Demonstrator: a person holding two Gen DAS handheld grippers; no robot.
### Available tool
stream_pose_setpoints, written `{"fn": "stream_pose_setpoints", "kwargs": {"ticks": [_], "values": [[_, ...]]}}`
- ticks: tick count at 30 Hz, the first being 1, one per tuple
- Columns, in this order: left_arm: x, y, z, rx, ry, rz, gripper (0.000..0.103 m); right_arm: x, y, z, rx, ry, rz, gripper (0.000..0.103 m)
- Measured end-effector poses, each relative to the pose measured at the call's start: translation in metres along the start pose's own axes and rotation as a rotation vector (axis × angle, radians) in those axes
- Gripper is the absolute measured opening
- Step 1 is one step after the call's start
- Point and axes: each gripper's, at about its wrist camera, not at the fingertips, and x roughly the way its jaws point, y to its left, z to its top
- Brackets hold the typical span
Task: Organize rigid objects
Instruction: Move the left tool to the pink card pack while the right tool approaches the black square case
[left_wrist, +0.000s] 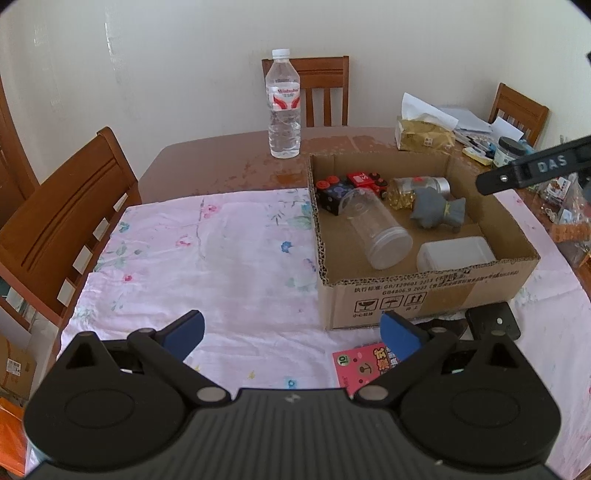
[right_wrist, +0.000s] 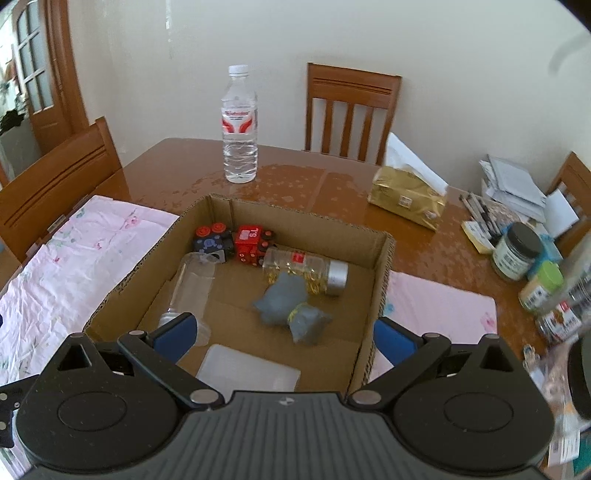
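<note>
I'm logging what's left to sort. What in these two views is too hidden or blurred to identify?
- Pink booklet, left wrist view: partly covered by the left gripper.
- White plastic container, right wrist view: near end hidden behind the right gripper.
- Jars at the right edge, right wrist view: blurred, labels unreadable.

Place: you're in a home dining room.
Furniture: wooden dining table (right_wrist: 332, 192), matching slatted chairs (right_wrist: 351, 114).
Cover: floral cloth (left_wrist: 207, 251).
Household clutter: tissue pack (right_wrist: 408, 201), jars (right_wrist: 517, 251), papers (right_wrist: 513, 188).

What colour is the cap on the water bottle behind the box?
White; the water bottle shows it best in the right wrist view.
</note>
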Motion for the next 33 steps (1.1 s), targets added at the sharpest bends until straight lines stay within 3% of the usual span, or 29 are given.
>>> {"fn": "stream_pose_setpoints", "kwargs": {"ticks": [7, 12, 21, 33], "values": [[0.004, 0.004, -0.007, 0.009, 0.014, -0.007, 0.101, -0.019, 0.005, -0.026, 0.014, 0.005, -0.039, 0.103], [0.009, 0.007, -0.011, 0.008, 0.028, -0.009, 0.101, -0.023, 0.006, -0.053, 0.042, 0.057, -0.046, 0.103], [0.012, 0.005, -0.016, 0.026, 0.052, -0.022, 0.101, 0.029, 0.009, -0.106, 0.112, 0.250, -0.075, 0.103], [0.022, -0.005, -0.026, 0.039, 0.107, -0.076, 0.101, 0.065, 0.019, -0.112, 0.061, 0.277, -0.111, 0.103]]}}
